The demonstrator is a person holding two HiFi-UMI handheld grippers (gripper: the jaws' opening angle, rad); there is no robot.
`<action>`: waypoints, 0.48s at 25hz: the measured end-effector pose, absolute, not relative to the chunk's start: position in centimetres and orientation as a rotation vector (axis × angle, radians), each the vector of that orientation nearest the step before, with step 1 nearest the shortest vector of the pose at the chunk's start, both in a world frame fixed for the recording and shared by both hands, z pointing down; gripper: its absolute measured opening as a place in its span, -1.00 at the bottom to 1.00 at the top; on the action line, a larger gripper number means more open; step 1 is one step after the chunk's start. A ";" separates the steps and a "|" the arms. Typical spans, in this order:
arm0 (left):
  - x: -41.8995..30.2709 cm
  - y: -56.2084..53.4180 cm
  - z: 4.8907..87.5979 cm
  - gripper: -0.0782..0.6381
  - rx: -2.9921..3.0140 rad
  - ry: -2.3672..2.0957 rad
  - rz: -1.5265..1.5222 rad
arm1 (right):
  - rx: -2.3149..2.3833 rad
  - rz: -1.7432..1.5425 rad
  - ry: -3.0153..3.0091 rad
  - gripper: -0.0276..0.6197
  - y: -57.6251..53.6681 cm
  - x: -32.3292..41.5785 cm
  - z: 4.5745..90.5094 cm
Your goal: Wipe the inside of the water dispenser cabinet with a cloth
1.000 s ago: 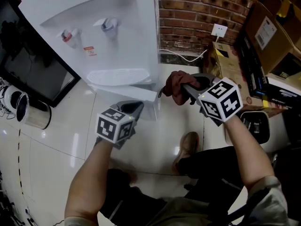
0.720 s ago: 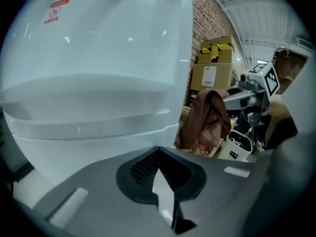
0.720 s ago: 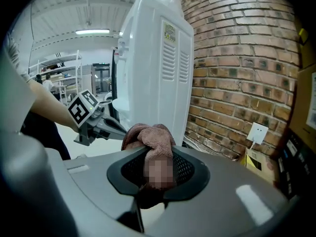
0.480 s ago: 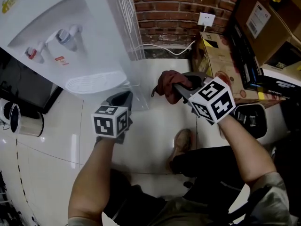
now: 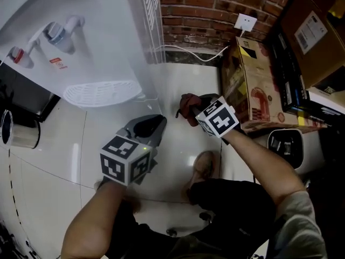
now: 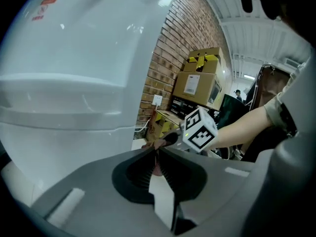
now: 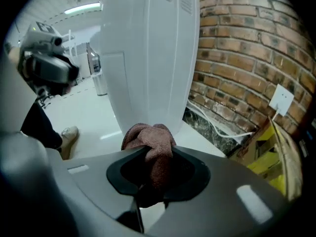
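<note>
The white water dispenser (image 5: 102,42) stands at the upper left of the head view, its drip tray (image 5: 99,92) jutting out; its side wall (image 7: 148,48) fills the right gripper view. My right gripper (image 5: 190,108) is shut on a bunched reddish-brown cloth (image 7: 150,141), low over the floor just right of the dispenser's base. The cloth (image 5: 188,103) pokes out past the jaws. My left gripper (image 5: 149,127) is shut and empty, below the drip tray, with the dispenser front (image 6: 64,83) close ahead. The cabinet's inside is hidden.
A brick wall (image 5: 215,9) with a socket (image 5: 246,21) and white cable (image 5: 188,53) stands behind. Cardboard boxes (image 5: 253,90) stand to the right. A dark screen (image 5: 21,93) and a jar (image 5: 19,131) are at the left. The person's shoe (image 5: 204,166) rests on the tiled floor.
My right gripper has dropped toward the floor with the cloth, closer to the dispenser's base. My left gripper has shifted right and slightly lower in the head view. The view has swung so the dispenser sits further left.
</note>
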State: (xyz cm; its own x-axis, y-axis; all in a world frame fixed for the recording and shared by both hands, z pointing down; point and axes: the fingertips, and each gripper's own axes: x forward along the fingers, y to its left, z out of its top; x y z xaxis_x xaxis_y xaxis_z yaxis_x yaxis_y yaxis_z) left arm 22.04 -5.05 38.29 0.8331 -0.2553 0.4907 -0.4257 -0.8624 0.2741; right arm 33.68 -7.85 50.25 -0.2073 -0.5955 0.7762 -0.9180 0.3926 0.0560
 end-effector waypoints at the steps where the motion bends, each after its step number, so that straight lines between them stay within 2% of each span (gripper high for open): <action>1: 22.0 -4.9 38.4 -0.78 2.625 -0.498 0.634 | 1.300 0.585 -1.885 -0.60 -8.1 34.1 52.3; 7: 21.1 -4.5 40.6 -0.78 2.534 -0.438 0.750 | 1.260 0.754 -1.754 -0.60 -7.5 35.9 62.2; 12: 22.0 -5.0 39.9 -0.78 2.531 -0.404 0.698 | 1.227 0.885 -1.706 -0.55 -7.0 35.8 66.7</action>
State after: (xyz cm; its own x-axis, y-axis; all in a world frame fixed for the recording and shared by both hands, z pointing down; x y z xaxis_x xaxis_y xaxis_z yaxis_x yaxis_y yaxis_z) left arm 22.04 -4.95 39.87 0.8261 -0.1507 0.5430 -0.3960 -0.8408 0.3691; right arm 35.80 -7.02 66.66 -0.1731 -0.3699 0.9128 -0.9594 0.2730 -0.0713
